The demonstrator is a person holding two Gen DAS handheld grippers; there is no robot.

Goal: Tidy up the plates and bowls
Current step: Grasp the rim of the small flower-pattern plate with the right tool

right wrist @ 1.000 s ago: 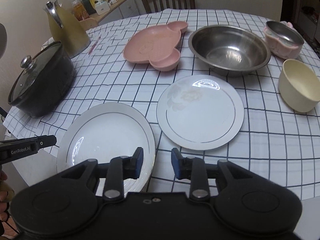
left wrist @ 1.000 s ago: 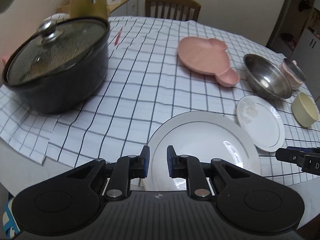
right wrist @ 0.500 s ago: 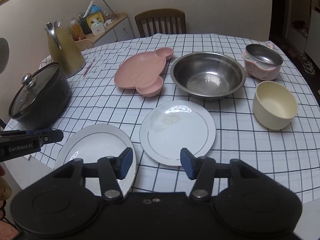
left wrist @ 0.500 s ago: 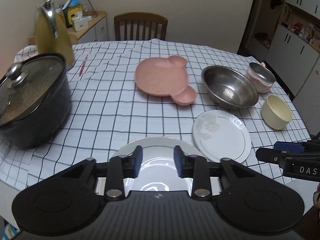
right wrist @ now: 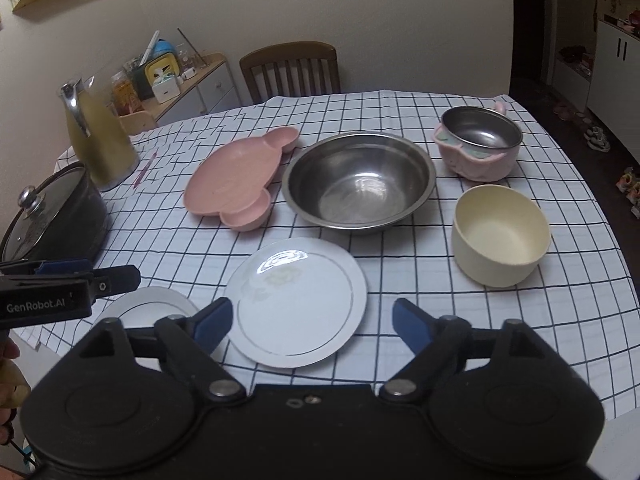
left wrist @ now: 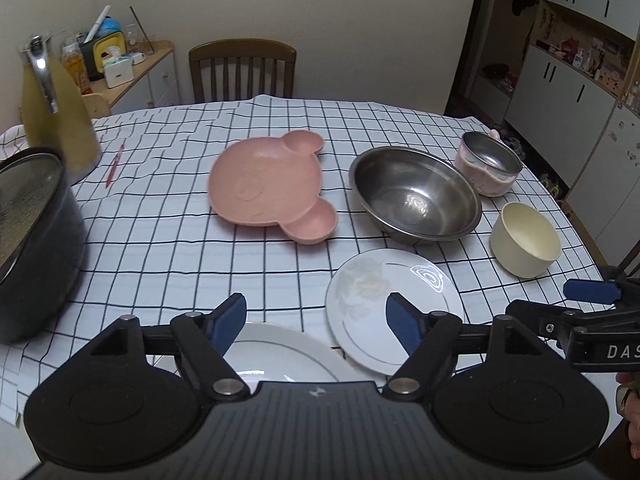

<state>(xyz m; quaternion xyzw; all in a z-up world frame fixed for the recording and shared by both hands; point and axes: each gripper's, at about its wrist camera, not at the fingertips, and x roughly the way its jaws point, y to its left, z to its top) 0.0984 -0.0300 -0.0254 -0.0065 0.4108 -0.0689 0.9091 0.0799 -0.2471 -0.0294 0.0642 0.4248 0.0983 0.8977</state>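
Observation:
On the checked tablecloth lie a large white plate point(left wrist: 276, 356) at the near edge, a smaller white plate point(left wrist: 388, 304) with a faint flower, a pink bear-shaped plate point(left wrist: 268, 184), a steel bowl point(left wrist: 416, 192), a cream bowl point(left wrist: 524, 240) and a pink-sided steel bowl point(left wrist: 488, 160). My left gripper point(left wrist: 316, 320) is open and empty above the large plate. My right gripper point(right wrist: 312, 320) is open and empty just above the smaller plate point(right wrist: 296, 300); the large plate point(right wrist: 148, 304) shows to its left.
A black pot point(right wrist: 52, 216) with a glass lid stands at the table's left edge, a yellow-green jug point(right wrist: 100, 136) behind it. A pink pen point(left wrist: 114, 164) lies near the jug. A wooden chair point(left wrist: 242, 68) stands at the far side, cabinets at the right.
Both grippers have opened wide from nearly shut and have drawn back and up from the plates. Nothing on the table has moved.

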